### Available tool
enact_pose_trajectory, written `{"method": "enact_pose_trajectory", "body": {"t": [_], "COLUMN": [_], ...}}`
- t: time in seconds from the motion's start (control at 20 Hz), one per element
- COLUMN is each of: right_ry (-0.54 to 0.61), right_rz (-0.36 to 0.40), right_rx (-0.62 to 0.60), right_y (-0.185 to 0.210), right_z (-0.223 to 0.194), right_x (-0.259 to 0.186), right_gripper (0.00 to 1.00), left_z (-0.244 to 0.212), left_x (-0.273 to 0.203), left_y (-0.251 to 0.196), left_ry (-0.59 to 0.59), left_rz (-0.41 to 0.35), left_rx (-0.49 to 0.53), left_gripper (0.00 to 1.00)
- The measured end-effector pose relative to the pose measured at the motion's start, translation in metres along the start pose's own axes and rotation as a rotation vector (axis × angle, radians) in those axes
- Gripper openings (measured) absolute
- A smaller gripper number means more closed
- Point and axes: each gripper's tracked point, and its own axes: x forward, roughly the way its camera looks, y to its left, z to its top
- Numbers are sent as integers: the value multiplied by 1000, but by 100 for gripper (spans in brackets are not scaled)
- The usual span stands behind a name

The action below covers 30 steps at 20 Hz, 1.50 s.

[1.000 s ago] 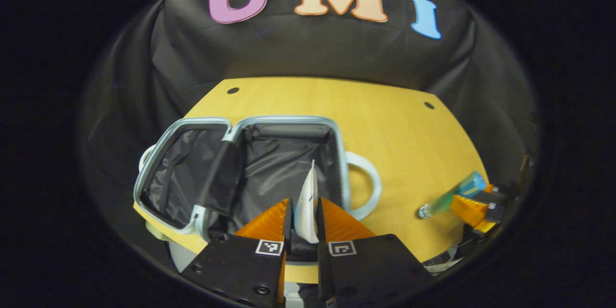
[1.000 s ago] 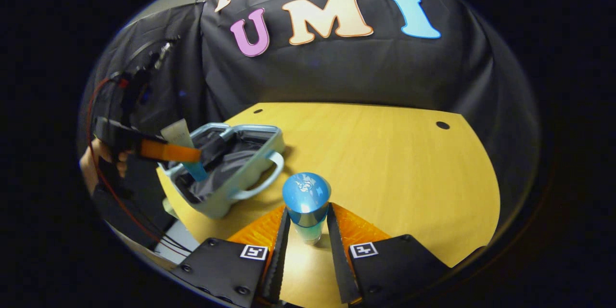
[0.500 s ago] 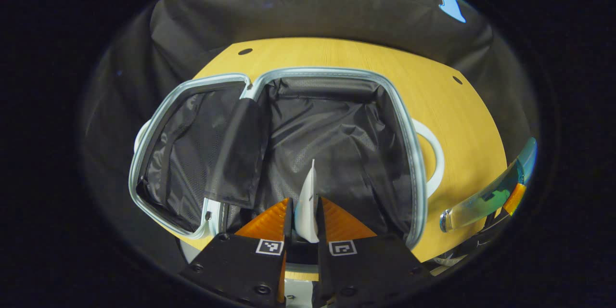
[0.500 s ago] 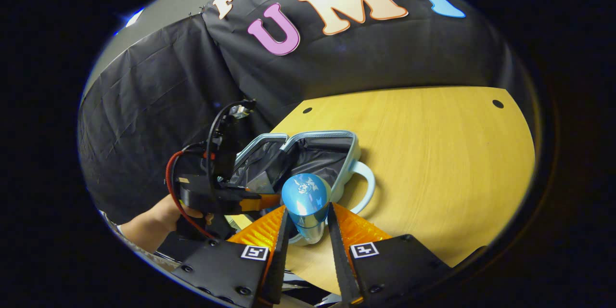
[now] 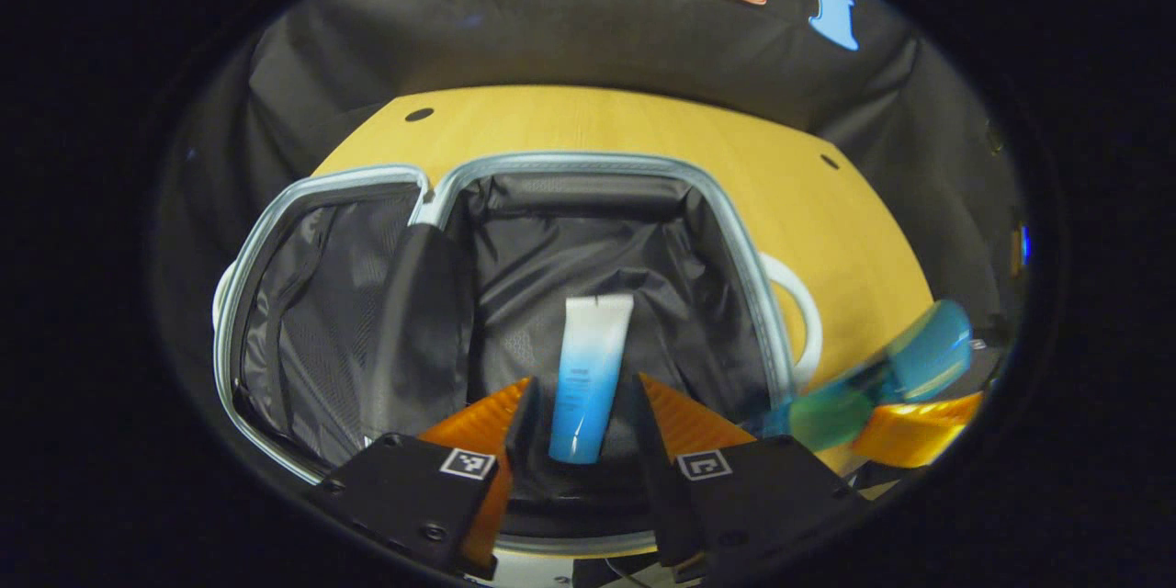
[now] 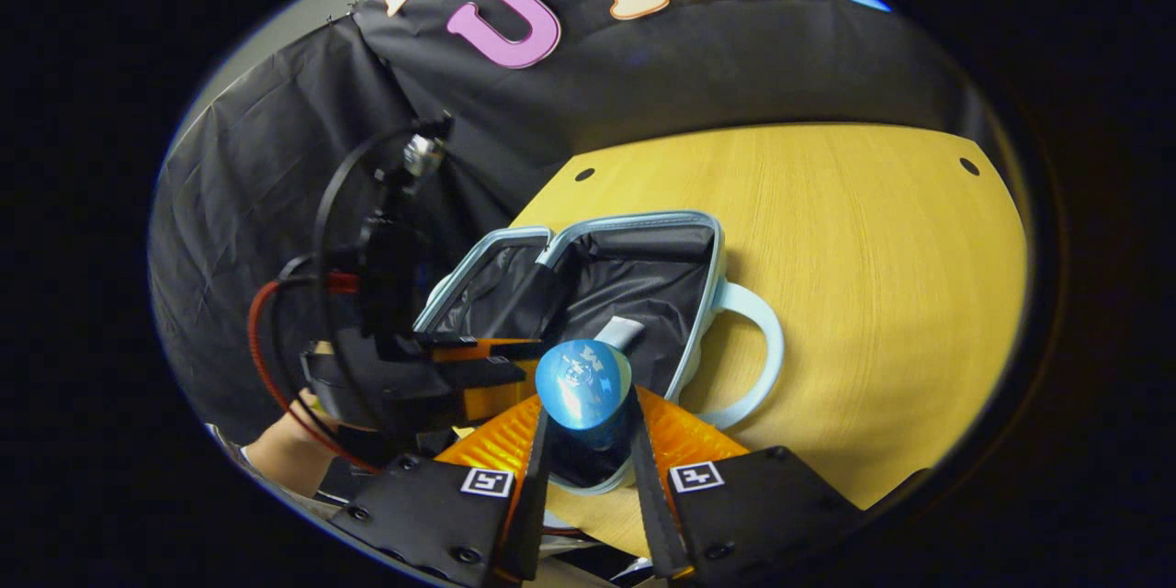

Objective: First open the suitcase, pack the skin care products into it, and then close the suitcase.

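tube [image 5: 585, 377] in open suitcase [image 5: 588, 167] (black lining)

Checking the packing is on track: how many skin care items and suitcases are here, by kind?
Tubes: 1, white-to-blue tube lying in the suitcase between the open left gripper fingers
Bottles: 1, blue bottle held in the right gripper
Suitcases: 1, open suitcase
Total: 3

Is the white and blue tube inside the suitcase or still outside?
Inside: the tube lies on the black lining of the open suitcase, between the left gripper's spread fingers.
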Motion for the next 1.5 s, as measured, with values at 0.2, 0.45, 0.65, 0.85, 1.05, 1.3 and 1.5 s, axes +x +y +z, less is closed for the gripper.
{"method": "enact_pose_trajectory", "body": {"t": [0.2, 0.45, 0.65, 0.85, 1.05, 1.3, 1.5], "right_ry": [71, 47, -25, -97, -143, -196, -220], "right_rz": [-34, -87, -119, -114, -152, -216, -269], "right_rx": [31, 55, 75, 79, 60, 55, 50], "right_y": [3, 3, -3, 0, -4, -17, -26], "right_z": [-13, -2, 19, 38, 50, 59, 59], "right_x": [34, 56, 56, 47, 36, 16, 2], "right_gripper": [47, 45, 85, 98, 98, 98, 98], "left_z": [19, 29, 28, 33, 42, 45, 20], "left_x": [-21, -48, -76, -87, -97, -85, -52], "left_y": [28, 98, 166, 242, 309, 375, 408], "left_ry": [-63, -142, -191, -228, -254, -208, -112], "left_rz": [-4, 52, 154, 257, 351, 417, 396], "left_rx": [-9, -120, -193, -259, -306, -340, -432], "left_gripper": [59, 60, 63, 67, 79, 75, 75]}}
